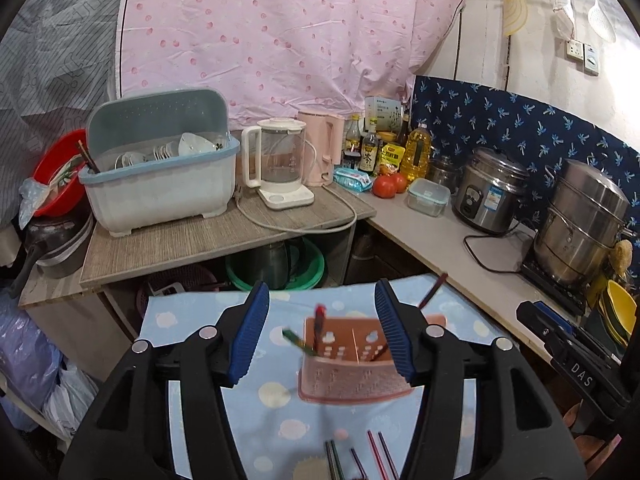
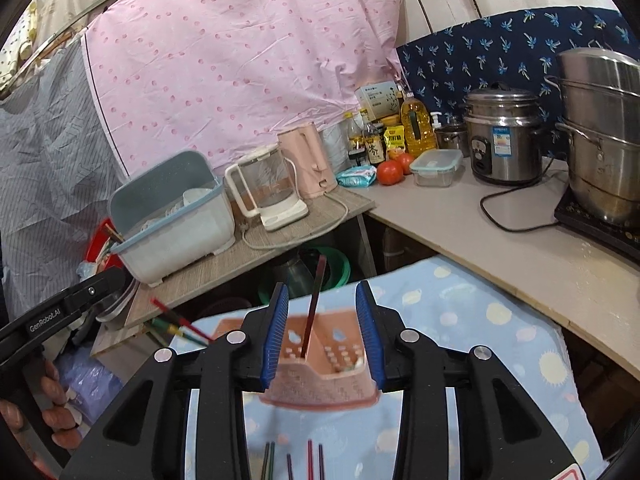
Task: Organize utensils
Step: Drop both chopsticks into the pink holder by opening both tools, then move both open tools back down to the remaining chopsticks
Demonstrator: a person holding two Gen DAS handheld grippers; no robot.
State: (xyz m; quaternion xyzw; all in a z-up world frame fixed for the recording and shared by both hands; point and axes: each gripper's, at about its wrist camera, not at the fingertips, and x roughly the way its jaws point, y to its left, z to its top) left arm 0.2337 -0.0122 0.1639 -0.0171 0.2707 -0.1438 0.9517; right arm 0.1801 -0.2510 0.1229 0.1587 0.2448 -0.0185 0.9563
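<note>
On the blue cloth-covered table, patterned with pale rounds, the pink perforated plastic utensil holder stands near the middle, with two compartments parted by a thin wall. Going from the left, the left tool hangs over the holder's left side with its blue-padded jaws spread and nothing between them; just below, a red chopstick and a green one lean out of the left compartment, blurred. The right tool hovers over the holder too, its jaws parted and empty, and a dark red chopstick stands nearly upright in the compartment before it. Both tools look released, so this reads as the moment just after a drop into the holder. At the table's near edge a row of loose chopsticks, green, purple, red and dark, lies flat on the cloth, still unsorted. The next move probably calls for drawing a tool back toward that near edge, lowering it and closing the pads across one thin stick. The sticks lie close together and flat, so a neighbour may get pinched along with the one wanted.
</note>
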